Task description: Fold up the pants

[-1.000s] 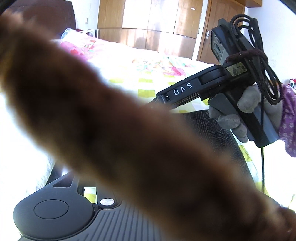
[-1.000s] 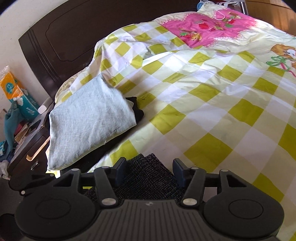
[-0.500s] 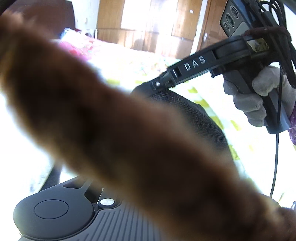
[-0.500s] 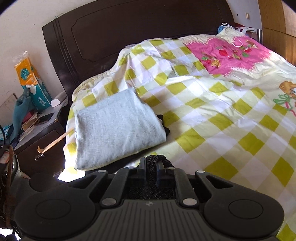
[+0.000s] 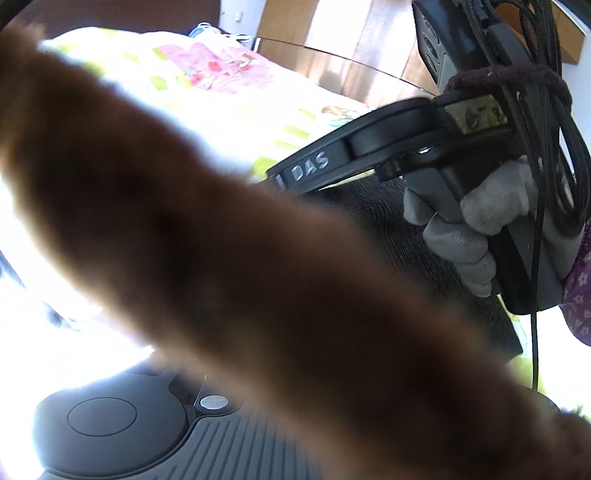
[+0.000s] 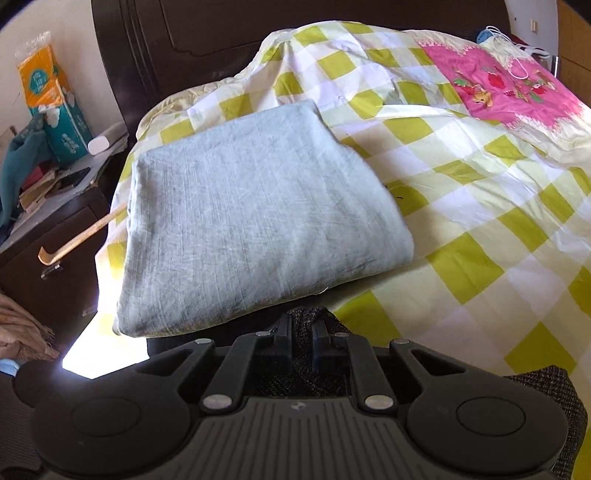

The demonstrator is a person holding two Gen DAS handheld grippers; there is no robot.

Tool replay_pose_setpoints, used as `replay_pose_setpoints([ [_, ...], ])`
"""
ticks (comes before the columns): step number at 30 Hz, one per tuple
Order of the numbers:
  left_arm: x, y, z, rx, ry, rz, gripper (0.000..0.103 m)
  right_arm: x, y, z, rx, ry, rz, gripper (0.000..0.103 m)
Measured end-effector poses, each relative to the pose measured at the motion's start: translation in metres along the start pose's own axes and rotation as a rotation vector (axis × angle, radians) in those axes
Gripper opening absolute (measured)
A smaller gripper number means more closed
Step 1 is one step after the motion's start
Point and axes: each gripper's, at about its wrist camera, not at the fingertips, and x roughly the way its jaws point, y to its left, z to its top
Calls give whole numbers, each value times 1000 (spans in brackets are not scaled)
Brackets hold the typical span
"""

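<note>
R tongs (image 6: 301,341) pinch a bunched fold of dark tweed pants (image 6: 546,391), jaws nearly together w/ cloth between; the rest trails to 4 o'clock over the bed's check quilt (image 6: 461,221). A folded grey cloth (image 6: 251,229) lies at 12 o'clock, just beyond the tips, w/ dark headboard (image 6: 207,33) behind. L view: a blurred brown strap (image 5: 240,258) hides the L tongs, which read as pressed together; whether they pinch cloth, can't tell. Gloved hand (image 5: 476,229) holds the other tool at 3 o'clock.
</note>
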Motion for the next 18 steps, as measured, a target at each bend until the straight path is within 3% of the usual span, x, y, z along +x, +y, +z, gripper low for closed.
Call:
replay_pose_setpoints([
  [6,5,8,-2,-22,-7,12,16,19,-18,-10,135,-16,5,31],
  [11,3,4,-5,-19,-18,24,22,15,6,-12,70,-63,-83,45],
  [18,-15,-5,-7,26,-17,44,23,-51,7,1,102,-197,-71,49],
])
